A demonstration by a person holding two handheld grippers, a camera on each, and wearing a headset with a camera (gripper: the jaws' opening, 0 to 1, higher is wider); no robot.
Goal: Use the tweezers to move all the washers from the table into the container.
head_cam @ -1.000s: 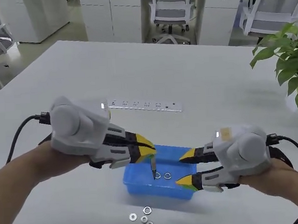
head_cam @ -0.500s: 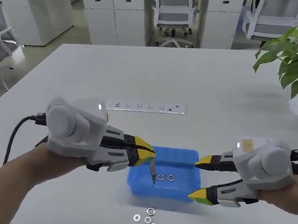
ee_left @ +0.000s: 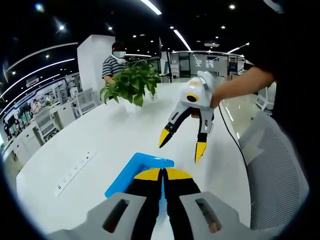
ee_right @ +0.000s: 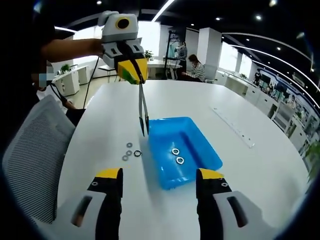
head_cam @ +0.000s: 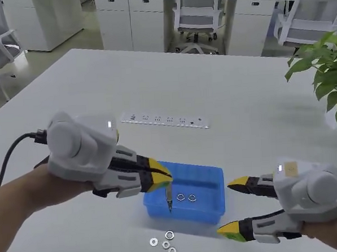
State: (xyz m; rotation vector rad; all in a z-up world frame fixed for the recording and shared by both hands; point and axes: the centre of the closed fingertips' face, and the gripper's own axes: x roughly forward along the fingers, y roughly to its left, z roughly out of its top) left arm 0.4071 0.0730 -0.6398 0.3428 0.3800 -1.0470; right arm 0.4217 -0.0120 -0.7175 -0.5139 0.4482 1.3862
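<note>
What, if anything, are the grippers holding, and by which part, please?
The left gripper is shut on the tweezers at their top end; the right gripper is open, holding nothing.

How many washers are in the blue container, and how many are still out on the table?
Washers in the blue container: 2
Washers on the table: 4
Total washers: 6

1. Head view looks forward and down on the bench (head_cam: 223, 100) from above, close.
2. Left gripper view skims low, facing across the blue container (ee_left: 127, 175) toward the plant (ee_left: 132, 82).
3. Right gripper view faces the opposite way, sharing that container.
</note>
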